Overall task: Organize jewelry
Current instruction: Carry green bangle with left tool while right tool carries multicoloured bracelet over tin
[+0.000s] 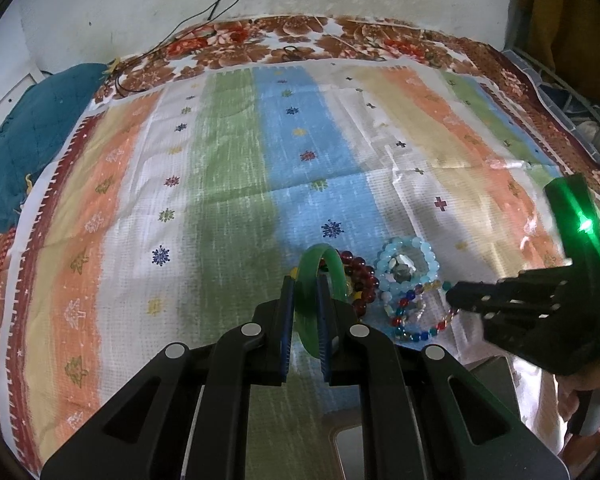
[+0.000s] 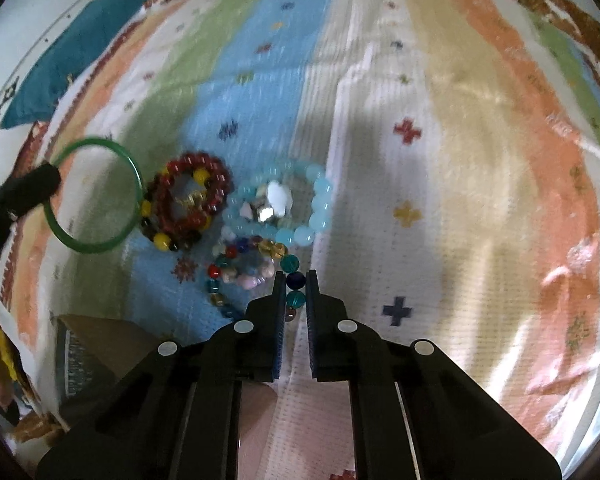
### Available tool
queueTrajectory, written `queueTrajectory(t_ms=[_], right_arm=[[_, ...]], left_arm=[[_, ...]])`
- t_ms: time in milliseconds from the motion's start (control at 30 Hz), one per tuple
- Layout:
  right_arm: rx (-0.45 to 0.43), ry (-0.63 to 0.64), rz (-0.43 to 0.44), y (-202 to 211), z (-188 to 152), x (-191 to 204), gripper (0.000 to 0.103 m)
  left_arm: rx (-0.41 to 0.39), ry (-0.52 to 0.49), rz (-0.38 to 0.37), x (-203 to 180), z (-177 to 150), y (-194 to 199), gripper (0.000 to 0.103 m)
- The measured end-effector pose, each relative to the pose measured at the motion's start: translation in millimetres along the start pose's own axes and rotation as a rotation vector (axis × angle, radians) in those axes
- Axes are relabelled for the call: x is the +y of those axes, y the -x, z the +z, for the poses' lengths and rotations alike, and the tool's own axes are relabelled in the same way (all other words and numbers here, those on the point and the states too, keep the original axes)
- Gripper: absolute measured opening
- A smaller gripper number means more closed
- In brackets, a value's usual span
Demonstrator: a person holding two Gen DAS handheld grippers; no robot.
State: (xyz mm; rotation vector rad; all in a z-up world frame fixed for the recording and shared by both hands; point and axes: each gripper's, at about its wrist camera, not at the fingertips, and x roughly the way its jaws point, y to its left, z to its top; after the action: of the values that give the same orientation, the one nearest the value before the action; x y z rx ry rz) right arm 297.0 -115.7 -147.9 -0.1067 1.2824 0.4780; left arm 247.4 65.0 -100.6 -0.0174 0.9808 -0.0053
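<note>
My left gripper (image 1: 304,284) is shut on a green bangle (image 1: 314,280), held upright between its blue pads; the bangle also shows in the right wrist view (image 2: 96,200), with the left gripper (image 2: 16,196) at its left rim. My right gripper (image 2: 294,280) is shut on a multicoloured bead bracelet (image 2: 244,268), gripping its dark blue and teal beads. That bracelet (image 1: 412,312) lies beside a dark red bead bracelet (image 1: 360,280) and a light blue bead bracelet (image 1: 406,264) around a shiny silver piece (image 2: 274,202). The right gripper (image 1: 456,300) shows at its edge.
A striped, patterned cloth (image 1: 228,168) covers the bed, with a brown floral border (image 1: 300,36). A teal pillow (image 1: 28,136) lies at the far left. A brown box (image 2: 96,344) with a dark inside sits near the front. Black cables (image 1: 220,4) hang on the wall.
</note>
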Motion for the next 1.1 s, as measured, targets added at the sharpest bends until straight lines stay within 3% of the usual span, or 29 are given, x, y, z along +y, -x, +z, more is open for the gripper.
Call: queueTrajectory(t_ms=[300,500,1100], right_arm=[[-0.094,0.019,0.008,38,-7,9,0.010],[-0.150,0.024,0.011,59,-10,22,0.010],[-0.306,0.083,0.014,115,-38,52,0.010]], left_arm=[[-0.032,0.009,-0.009,-2,1,17,0.010],[-0.063,0.098,-0.033,6,3,35,0.010],[-0.137,0.060,-0.039,-14,-17,81,0.010]])
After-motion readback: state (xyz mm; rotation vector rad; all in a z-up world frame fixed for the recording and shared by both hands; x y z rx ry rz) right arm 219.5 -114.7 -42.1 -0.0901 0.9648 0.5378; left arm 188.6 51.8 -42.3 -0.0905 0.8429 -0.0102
